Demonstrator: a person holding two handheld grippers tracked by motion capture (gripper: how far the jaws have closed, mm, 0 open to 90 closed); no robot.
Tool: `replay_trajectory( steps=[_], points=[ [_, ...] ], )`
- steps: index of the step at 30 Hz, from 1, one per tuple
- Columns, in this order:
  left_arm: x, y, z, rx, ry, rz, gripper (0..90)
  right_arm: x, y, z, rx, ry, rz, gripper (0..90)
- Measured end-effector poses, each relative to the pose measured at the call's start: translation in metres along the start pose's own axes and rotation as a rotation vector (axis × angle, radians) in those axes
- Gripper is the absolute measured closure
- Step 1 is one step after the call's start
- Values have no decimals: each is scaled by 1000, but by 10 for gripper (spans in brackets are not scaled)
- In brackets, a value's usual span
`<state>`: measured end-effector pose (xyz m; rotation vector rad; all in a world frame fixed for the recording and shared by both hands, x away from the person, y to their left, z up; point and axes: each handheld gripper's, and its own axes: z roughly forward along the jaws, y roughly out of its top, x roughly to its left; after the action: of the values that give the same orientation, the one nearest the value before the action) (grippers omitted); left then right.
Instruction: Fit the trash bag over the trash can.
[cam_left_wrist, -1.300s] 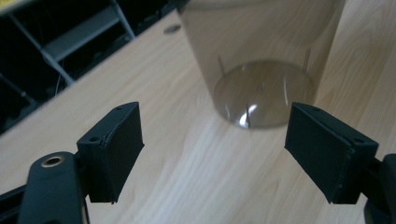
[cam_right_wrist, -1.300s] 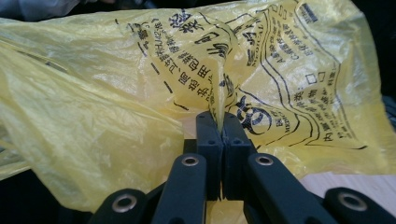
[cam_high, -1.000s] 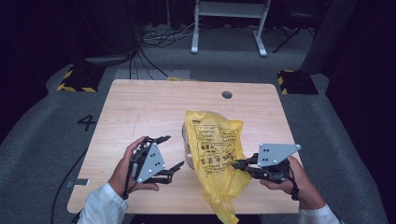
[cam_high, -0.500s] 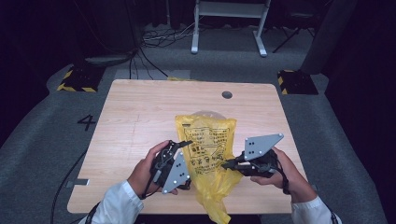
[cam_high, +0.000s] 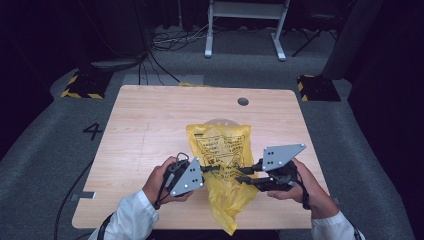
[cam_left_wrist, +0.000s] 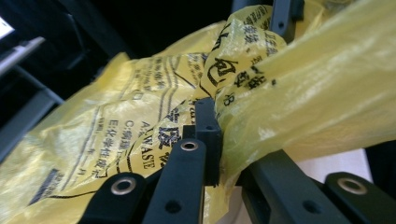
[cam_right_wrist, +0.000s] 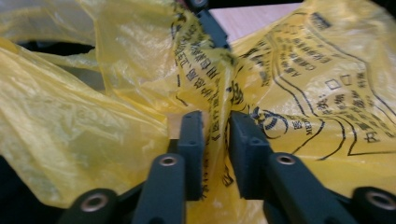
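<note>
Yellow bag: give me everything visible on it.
The yellow bag is thin, translucent, crinkled plastic with black print. It lies lengthwise on the wooden table, its near end hanging over the front edge. The left gripper is clamped on a bunched fold; the right gripper has film between its jaws, which have just been opening.

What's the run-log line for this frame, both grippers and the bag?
left gripper: shut on yellow bag, jaws just closed | right gripper: jaws just opening, bag film between them, small gap | bag: on table, near edge
</note>
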<state>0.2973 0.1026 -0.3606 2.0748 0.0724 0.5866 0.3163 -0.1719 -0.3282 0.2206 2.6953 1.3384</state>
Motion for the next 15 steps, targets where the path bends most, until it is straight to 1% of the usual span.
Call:
replay_trajectory(
  steps=[1, 2, 3, 4, 6, 7, 8, 10, 12, 13, 15],
  points=[
    [0, 0, 0, 0, 0, 0, 890, 0, 0, 0, 0, 0, 0, 724],
    [2, -2, -1, 0, -10, -18, 890, -1, -1, -3, -12, -6, 6, 690],
    [4, -4, -2, 0, -20, -27, 891, -2, -3, -7, -33, -32, 19, 628],
    [5, -6, -3, 1, -26, -35, 892, -4, -4, -11, -44, -54, 32, 614],
    [7, -8, -4, 8, -38, -44, 893, -9, -6, -19, -78, -66, 63, 587],
    [8, -9, -5, 5, -50, -51, 893, -11, -7, -23, -96, -83, 75, 560],
    [8, -10, -5, -1, -69, -58, 893, -13, -7, -27, -109, -112, 84, 549],
    [10, -11, -4, -4, -86, -60, 894, -19, -6, -32, -129, -148, 97, 548],
    [10, -11, -4, -4, -106, -69, 894, -27, -4, -32, -149, -192, 108, 556],
    [11, -11, -3, -5, -114, -69, 894, -31, -2, -31, -147, -207, 109, 556],
    [12, -11, -2, -8, -133, -77, 894, -41, 2, -24, -126, -251, 108, 569]
  ],
)
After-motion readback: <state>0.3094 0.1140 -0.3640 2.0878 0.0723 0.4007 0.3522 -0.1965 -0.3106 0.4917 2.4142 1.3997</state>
